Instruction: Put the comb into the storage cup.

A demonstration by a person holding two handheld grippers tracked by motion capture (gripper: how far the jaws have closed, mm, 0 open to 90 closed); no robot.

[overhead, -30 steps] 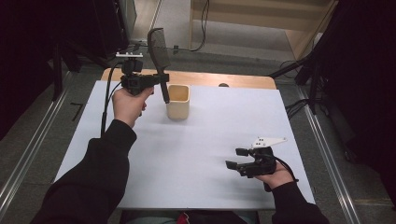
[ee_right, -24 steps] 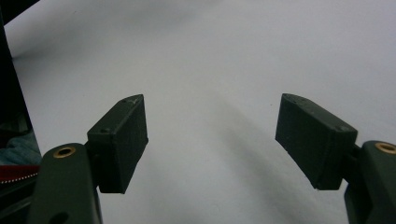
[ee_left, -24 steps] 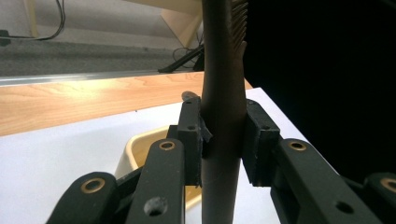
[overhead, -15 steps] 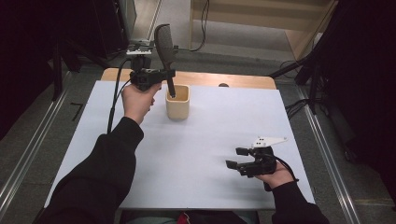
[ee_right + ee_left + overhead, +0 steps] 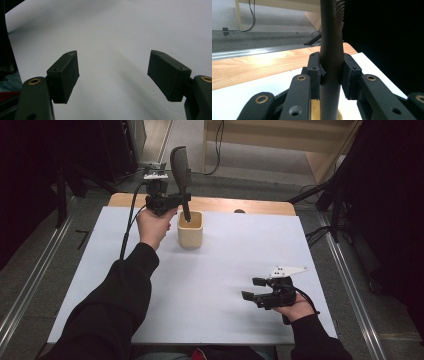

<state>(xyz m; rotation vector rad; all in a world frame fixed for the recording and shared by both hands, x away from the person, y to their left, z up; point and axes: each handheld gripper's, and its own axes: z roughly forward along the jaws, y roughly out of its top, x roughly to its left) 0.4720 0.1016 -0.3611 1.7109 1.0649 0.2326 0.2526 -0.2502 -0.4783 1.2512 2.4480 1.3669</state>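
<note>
Left gripper view cuts off the spatula point(image 5: 331, 62) head above.

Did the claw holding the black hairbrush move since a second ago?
Yes. The left claw carried the hairbrush rightward, from beside the beige cup to above it, and turned it upright; its handle now dips into the cup.

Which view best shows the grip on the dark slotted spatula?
The left gripper view: the left gripper clamps the spatula handle between both pads. The high view shows it whole, handle end in the cup. The right gripper view faces bare table.
</note>
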